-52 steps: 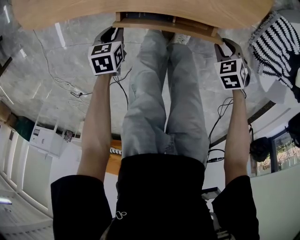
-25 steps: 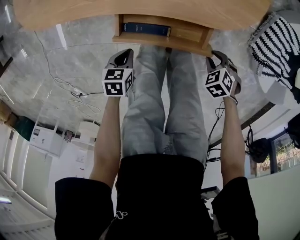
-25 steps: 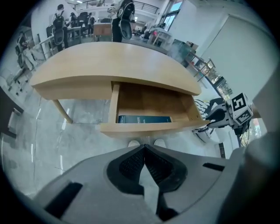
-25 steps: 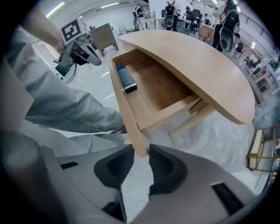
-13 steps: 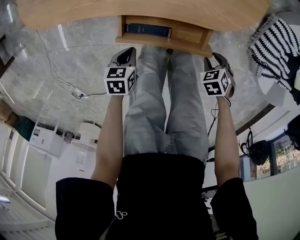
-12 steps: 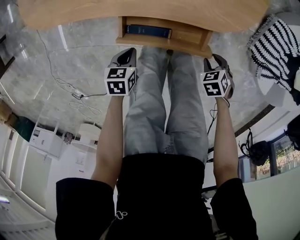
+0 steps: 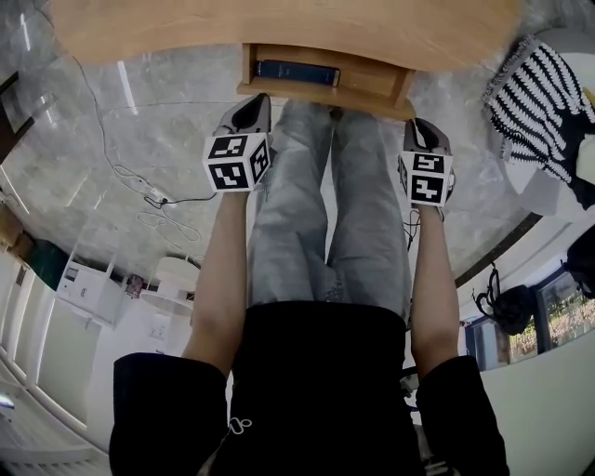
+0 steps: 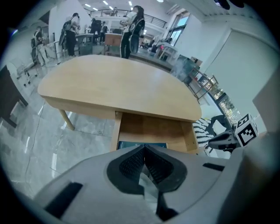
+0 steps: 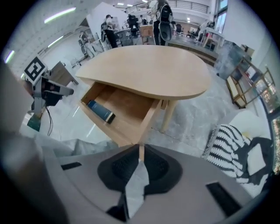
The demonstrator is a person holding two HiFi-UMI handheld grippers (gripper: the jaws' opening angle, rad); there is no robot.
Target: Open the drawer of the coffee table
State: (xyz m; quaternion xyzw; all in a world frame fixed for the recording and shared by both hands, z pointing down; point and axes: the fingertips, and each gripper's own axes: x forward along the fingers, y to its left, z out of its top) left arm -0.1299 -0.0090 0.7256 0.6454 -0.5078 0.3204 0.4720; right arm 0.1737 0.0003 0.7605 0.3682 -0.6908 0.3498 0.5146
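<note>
Left hand-held gripper (image 8: 144,151) pressed together, empty | right hand-held gripper (image 9: 140,151) just closing to a slit, nothing between | drawer (image 7: 367,79) out from under counter (image 7: 279,33), front near both | stiff wood, likely light — take the front lip

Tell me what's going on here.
A person stands at a coffee table with a gripper in each hand. Its drawer is already pulled out, a book lying inside. The left gripper is shut and empty; the right gripper has just been closing, with a thin gap left and nothing between its jaws. Neither touches the drawer.
</note>
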